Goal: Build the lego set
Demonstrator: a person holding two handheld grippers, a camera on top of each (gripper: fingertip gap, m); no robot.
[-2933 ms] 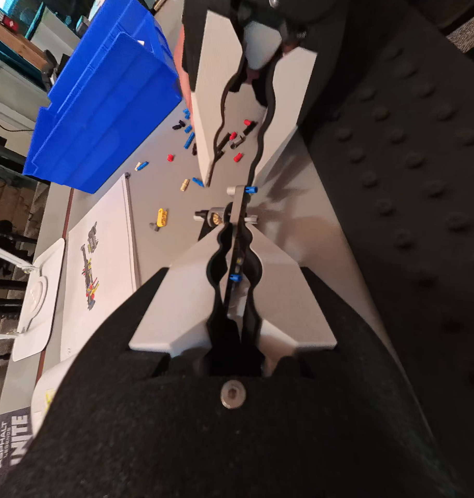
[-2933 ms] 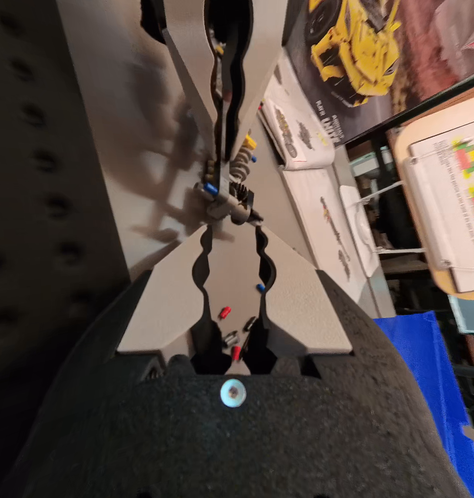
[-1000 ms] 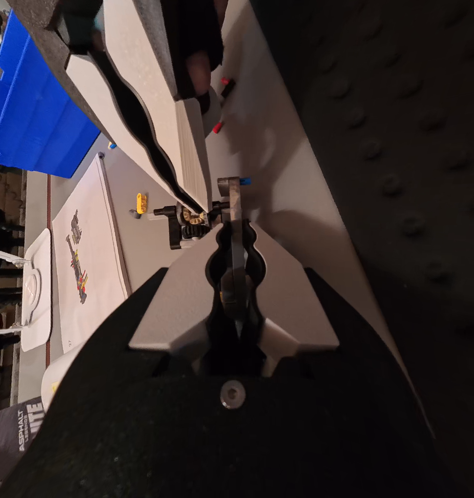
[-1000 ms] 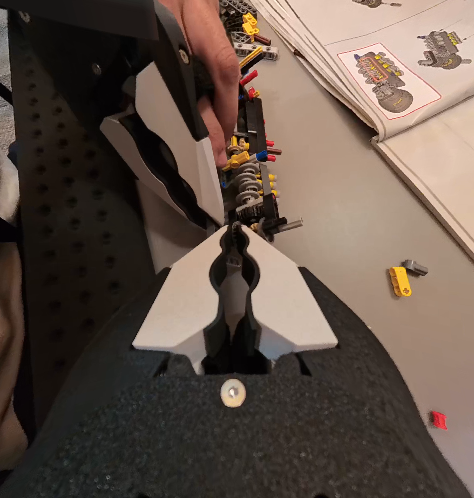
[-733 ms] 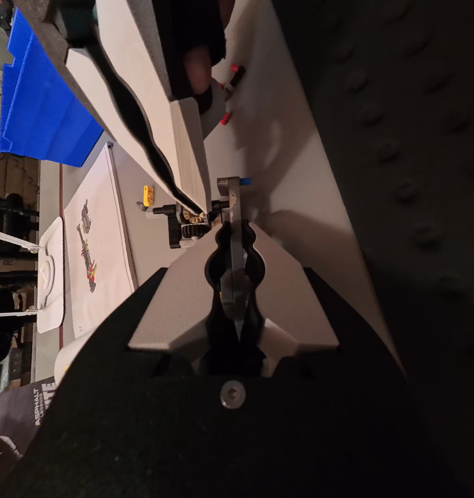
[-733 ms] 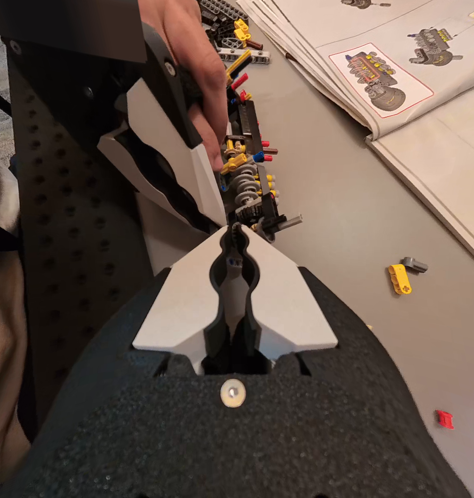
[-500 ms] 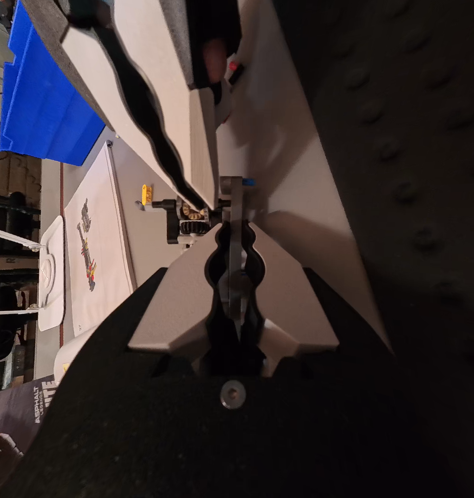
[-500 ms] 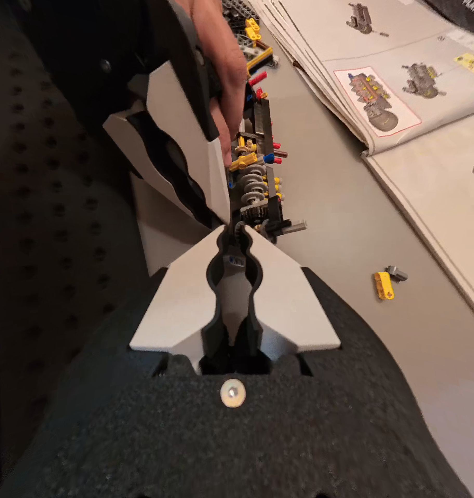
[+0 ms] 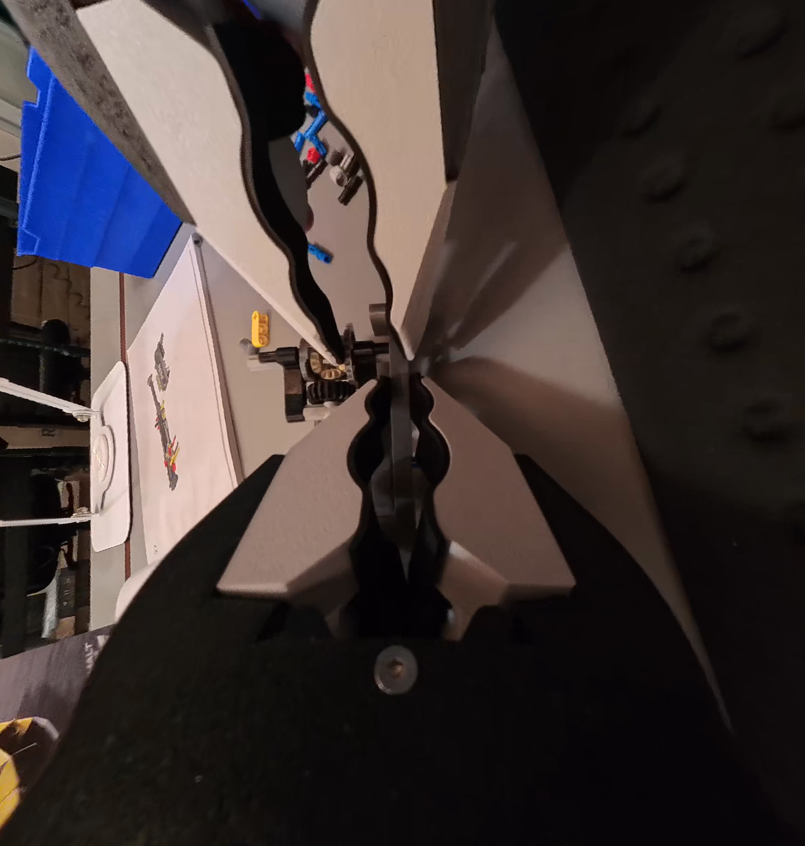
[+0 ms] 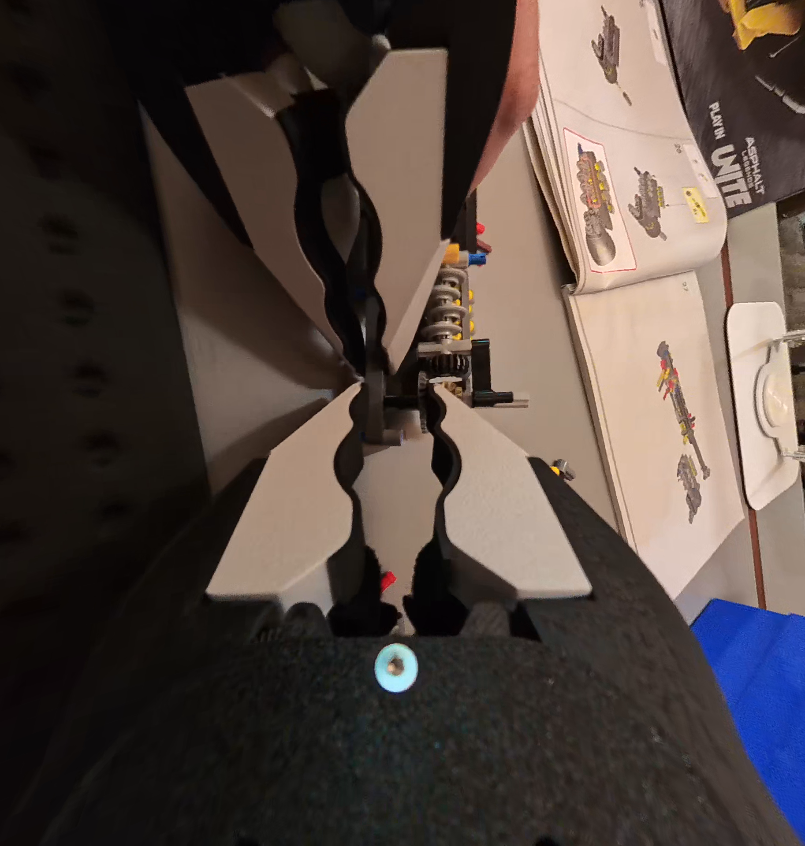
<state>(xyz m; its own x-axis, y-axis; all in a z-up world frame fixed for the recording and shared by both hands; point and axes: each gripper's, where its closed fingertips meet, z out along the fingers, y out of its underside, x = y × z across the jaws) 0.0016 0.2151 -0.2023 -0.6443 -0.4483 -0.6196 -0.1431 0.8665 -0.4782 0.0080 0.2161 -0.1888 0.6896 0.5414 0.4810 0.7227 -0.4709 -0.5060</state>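
- We see the left gripper [image 9: 398, 380] with its pale grey fingers [image 9: 300, 494] pressed together on a flat dark grey lego beam [image 9: 399, 462], which stands edge-on between them and sticks out past the tips.
- That beam is part of the lego assembly [image 10: 451, 366], a black and grey build with stacked grey discs, small gears and yellow, red and blue pins; it is held just over the grey bench [image 10: 529, 320].
- In the right wrist view, we have the right gripper [image 10: 394, 393] with its fingers [image 10: 295, 503] spread apart, one tip on each side of the near end of the assembly; whether the tips touch it we cannot tell.
- The two grippers meet tip to tip, the left one coming in from the far side in the right wrist view.
- To the right in that view lies an open white instruction booklet [image 10: 643, 389] flat on the bench, with a dark printed box [image 10: 758, 91] beyond it and a blue plastic bin [image 10: 767, 677] at the near right.
- In the left wrist view, a small yellow lego piece [image 9: 260, 327] sits on the bench just left of the assembly.
- Farther off, between the right gripper's fingers, we spot loose blue, red and black lego pins [image 9: 327, 151] scattered on the bench.
- A dark perforated panel [image 9: 712, 274] fills the right side of the left wrist view.
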